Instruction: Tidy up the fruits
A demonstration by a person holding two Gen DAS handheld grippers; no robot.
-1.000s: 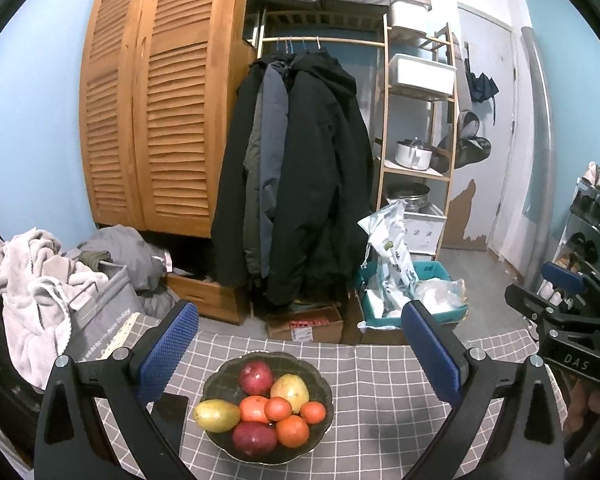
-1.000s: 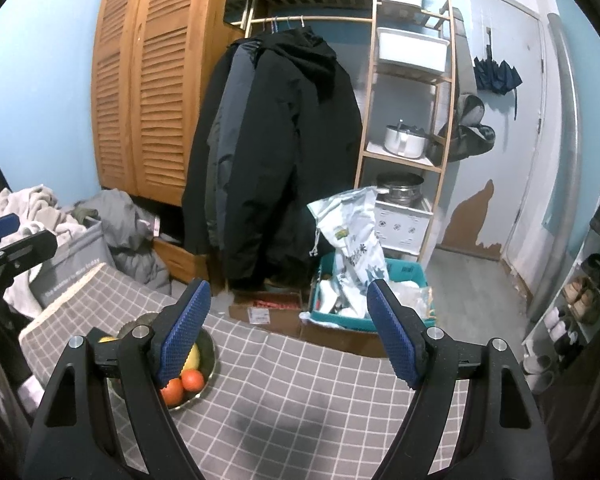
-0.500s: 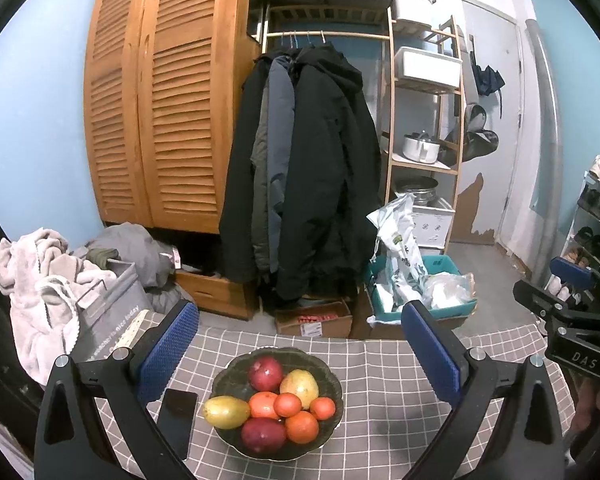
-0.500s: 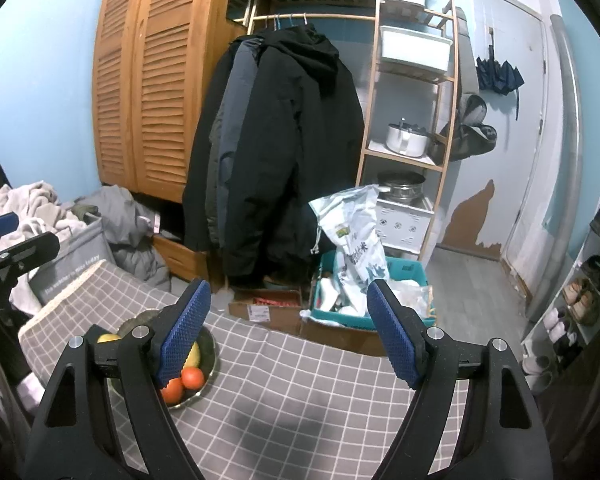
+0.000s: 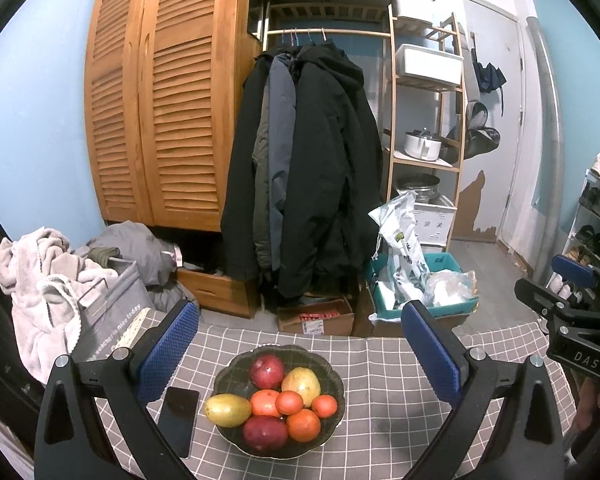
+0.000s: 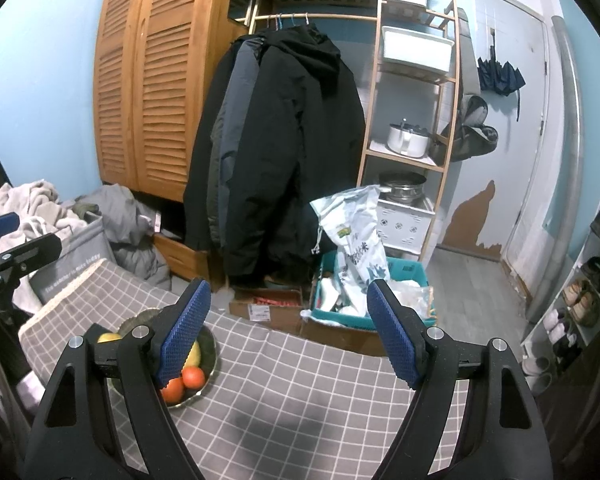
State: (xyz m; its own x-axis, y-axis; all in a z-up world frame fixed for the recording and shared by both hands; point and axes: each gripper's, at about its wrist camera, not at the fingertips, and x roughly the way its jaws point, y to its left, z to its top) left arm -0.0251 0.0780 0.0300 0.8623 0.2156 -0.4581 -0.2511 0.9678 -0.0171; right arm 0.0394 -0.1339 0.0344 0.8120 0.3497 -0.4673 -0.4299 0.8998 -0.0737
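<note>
1. Compared with one second ago, the left wrist view has shifted a little: the dark scalloped bowl point(image 5: 279, 400) of fruit now sits more to the right in it, and a black phone point(image 5: 179, 414) shows whole on the cloth beside it; the right wrist view is nearly the same.
2. Left gripper point(image 5: 299, 352): its two blue-padded jaws stand wide apart, with nothing between them, above the bowl.
3. Right gripper point(image 6: 288, 328): its jaws are also wide apart and hold nothing; it is over the bare cloth to the right of the bowl.
4. In the bowl lie two red apples point(image 5: 266, 371), two yellow-green mangoes point(image 5: 227, 409) and several oranges point(image 5: 303, 425), all touching each other.
5. The bowl rests on a table covered with a grey cloth with white checks point(image 5: 384, 376); the phone lies flat just left of the bowl.
6. Beyond the far edge of the table, a cardboard box point(image 5: 315, 316) and a teal crate point(image 5: 424, 284) with white bags are on the floor.
7. Behind them hang dark coats point(image 5: 300, 168) on a wooden rack, next to a louvred wooden wardrobe point(image 5: 160, 112) against the light blue wall.
8. On the left, a grey laundry basket point(image 5: 108, 308) holds pale towels; on the right there is a white door point(image 6: 512, 128) and a shoe shelf.
</note>
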